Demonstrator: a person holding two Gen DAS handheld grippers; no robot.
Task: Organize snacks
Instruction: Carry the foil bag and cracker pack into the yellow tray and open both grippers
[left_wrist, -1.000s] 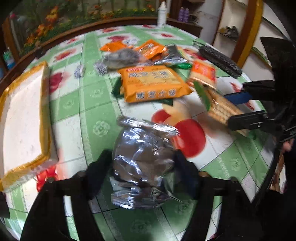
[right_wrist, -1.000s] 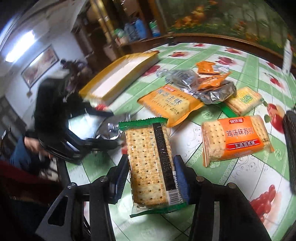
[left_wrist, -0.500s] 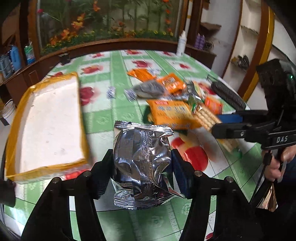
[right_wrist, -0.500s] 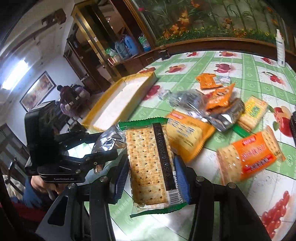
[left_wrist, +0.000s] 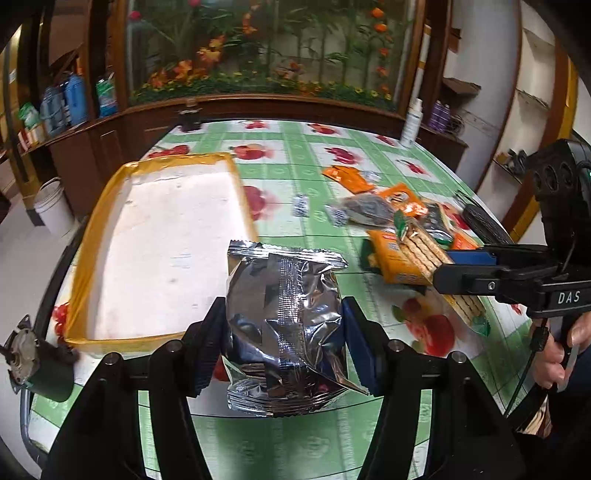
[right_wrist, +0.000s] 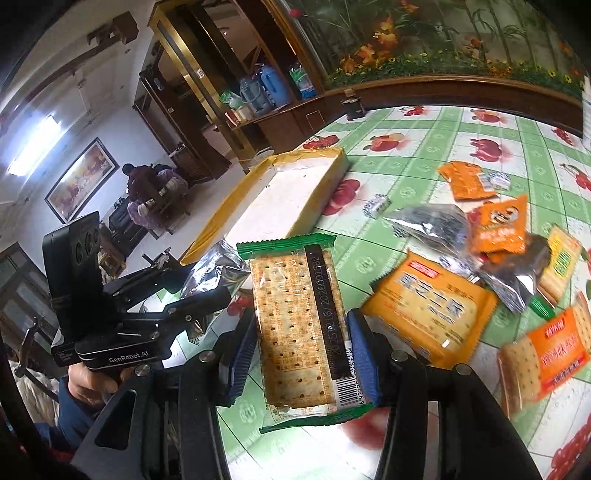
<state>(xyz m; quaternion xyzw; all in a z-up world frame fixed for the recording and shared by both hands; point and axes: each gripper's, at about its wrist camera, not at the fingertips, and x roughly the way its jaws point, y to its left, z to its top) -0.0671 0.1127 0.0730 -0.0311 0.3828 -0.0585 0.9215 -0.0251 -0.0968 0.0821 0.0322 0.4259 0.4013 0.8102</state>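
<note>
My left gripper (left_wrist: 282, 332) is shut on a crinkled silver foil snack bag (left_wrist: 284, 325), held above the table near the corner of the yellow-rimmed white tray (left_wrist: 159, 251). My right gripper (right_wrist: 301, 343) is shut on a clear cracker pack with green ends (right_wrist: 299, 328), held lengthwise between the blue pads. In the left wrist view the right gripper (left_wrist: 439, 271) shows at the right with the cracker pack (left_wrist: 428, 254). In the right wrist view the left gripper (right_wrist: 218, 280) appears at the left with the foil bag (right_wrist: 216, 269), just before the tray (right_wrist: 288, 199).
Several snack packs lie heaped on the green fruit-print tablecloth (left_wrist: 295, 158): an orange cracker pack (right_wrist: 428, 310), an orange-red one (right_wrist: 543, 358), small orange sachets (right_wrist: 498, 225), a silver bag (right_wrist: 432, 221). A dark long object (left_wrist: 484, 225) lies at the right edge. A white bottle (left_wrist: 412, 122) stands at the back.
Both grippers have risen and swung left toward the tray, each keeping its pack. The tray now sits nearer the middle of both views and the snack heap has slid right.
</note>
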